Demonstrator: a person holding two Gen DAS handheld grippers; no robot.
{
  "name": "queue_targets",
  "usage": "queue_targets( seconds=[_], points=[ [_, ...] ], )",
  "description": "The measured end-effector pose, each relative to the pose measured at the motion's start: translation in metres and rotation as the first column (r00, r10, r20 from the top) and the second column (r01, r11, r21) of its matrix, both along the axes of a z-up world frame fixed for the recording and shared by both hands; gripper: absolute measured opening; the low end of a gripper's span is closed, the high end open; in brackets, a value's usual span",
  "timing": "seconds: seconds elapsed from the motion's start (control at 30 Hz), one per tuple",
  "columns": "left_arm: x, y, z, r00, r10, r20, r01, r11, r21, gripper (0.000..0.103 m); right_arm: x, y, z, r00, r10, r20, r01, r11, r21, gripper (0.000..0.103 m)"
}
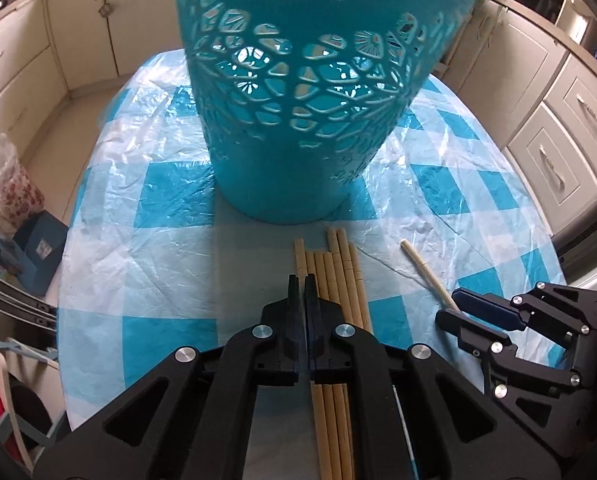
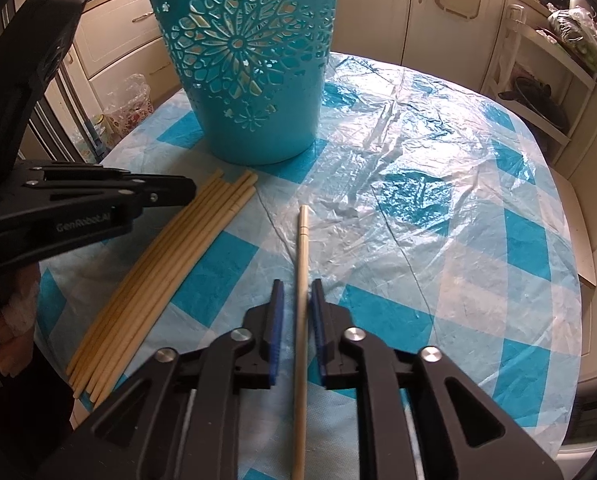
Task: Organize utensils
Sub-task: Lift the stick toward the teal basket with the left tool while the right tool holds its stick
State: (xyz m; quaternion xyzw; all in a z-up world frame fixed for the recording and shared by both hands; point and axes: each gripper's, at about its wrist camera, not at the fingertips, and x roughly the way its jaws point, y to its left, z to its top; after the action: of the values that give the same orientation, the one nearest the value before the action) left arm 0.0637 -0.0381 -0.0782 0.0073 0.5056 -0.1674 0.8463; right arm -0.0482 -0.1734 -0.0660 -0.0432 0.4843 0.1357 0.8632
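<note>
A tall teal cut-out basket [image 1: 298,120] [image 2: 250,80] stands upright on the checked tablecloth. In front of it lies a bundle of several pale wooden chopsticks [image 1: 338,272] [image 2: 186,240], side by side. My left gripper [image 1: 300,288] [image 2: 186,194] is shut with nothing in it, its tips over the bundle's left edge. A single chopstick [image 2: 303,240] [image 1: 422,272] lies apart to the right, pointing at the basket. My right gripper [image 2: 297,292] [image 1: 448,304] straddles its near part, jaws slightly apart, pads not pressing on it.
The round table [image 2: 438,200] wears a blue and white checked cloth under wrinkled clear plastic. Cream cabinets [image 1: 558,128] surround it. A plastic bag [image 1: 6,184] and boxes sit on the floor at the left, and a white shelf rack [image 2: 538,80] stands at the right.
</note>
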Motion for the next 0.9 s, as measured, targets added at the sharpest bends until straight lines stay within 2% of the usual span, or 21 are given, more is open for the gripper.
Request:
queue_targets(
  seconds=[0.1,0.5,0.6,0.73,0.9],
  points=[
    [0.001,-0.002,-0.001,1.0,0.006,0.001,-0.006,1.0,0.016,0.007,0.0,0.003,0.0,1.0,0.005,0.002,-0.005,1.0,-0.004,0.022],
    [0.003,-0.012,-0.006,1.0,-0.016,0.026,0.014,0.998,0.063,0.005,0.001,-0.001,-0.001,1.0,-0.012,0.005,0.012,1.0,0.01,0.022],
    [0.002,-0.009,-0.005,0.999,-0.009,0.031,0.007,0.999,0.052,0.005,0.002,-0.001,-0.001,1.0,-0.019,0.01,0.019,1.0,0.006,0.022],
    [-0.006,-0.004,0.008,0.997,0.002,0.075,-0.005,0.999,0.034,0.005,0.003,0.0,0.0,1.0,-0.018,0.017,0.019,1.0,-0.006,0.022],
    [-0.017,0.005,0.041,0.99,0.0,0.144,0.006,0.999,-0.04,0.005,0.001,0.004,0.001,0.999,-0.013,0.03,0.014,0.999,-0.033,0.022]
  ],
)
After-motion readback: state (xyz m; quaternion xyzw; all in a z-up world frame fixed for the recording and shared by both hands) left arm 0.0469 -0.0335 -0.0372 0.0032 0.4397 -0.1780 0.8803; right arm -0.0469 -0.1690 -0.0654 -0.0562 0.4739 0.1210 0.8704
